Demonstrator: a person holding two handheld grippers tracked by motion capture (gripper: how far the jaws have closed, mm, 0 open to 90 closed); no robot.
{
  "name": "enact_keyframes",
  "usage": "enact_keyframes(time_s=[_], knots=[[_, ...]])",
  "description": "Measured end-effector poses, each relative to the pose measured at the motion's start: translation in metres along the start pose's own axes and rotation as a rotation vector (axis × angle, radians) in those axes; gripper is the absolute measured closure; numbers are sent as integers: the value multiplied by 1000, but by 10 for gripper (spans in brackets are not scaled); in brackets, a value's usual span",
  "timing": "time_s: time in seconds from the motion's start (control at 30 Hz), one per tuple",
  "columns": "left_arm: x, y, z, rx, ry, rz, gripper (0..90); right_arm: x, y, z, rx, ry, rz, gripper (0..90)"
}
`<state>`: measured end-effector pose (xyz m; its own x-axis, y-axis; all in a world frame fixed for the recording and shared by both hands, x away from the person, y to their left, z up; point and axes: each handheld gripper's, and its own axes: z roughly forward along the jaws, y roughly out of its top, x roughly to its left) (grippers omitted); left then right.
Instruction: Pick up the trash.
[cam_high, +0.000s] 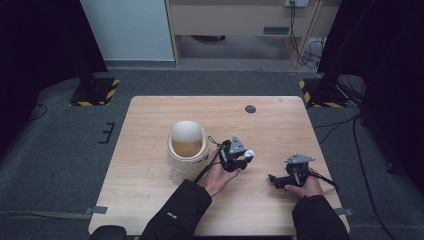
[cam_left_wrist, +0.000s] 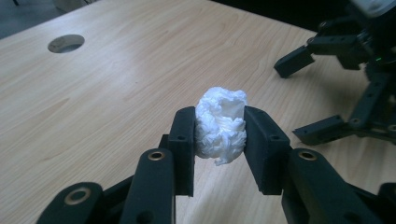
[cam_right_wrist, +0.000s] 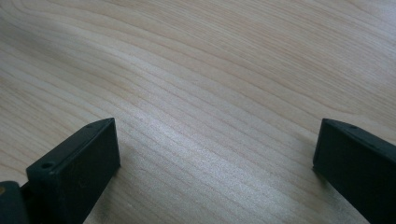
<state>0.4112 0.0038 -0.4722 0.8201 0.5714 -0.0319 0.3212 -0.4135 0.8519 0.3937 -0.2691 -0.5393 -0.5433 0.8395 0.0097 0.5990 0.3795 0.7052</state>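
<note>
A crumpled ball of white tissue sits squeezed between the two black pads of my left gripper, which is shut on it and held a little above the wooden table. From the high view the left gripper is near the table's middle, with the tissue at its tip, just right of a white bin with a domed lid. My right gripper rests low at the right front, jaws spread wide over bare wood. It also appears at the right of the left gripper view.
A round grey grommet is set into the table near its far edge. Some clear plastic lies at the bin's foot. Black stands with striped bases flank the table on the grey carpet.
</note>
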Motion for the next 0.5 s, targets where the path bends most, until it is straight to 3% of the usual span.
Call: enact_keyframes(time_s=[0.5], knots=[[-2, -7, -66, -63, -45, -18, 649, 0, 0, 0, -1, 0, 0, 7]])
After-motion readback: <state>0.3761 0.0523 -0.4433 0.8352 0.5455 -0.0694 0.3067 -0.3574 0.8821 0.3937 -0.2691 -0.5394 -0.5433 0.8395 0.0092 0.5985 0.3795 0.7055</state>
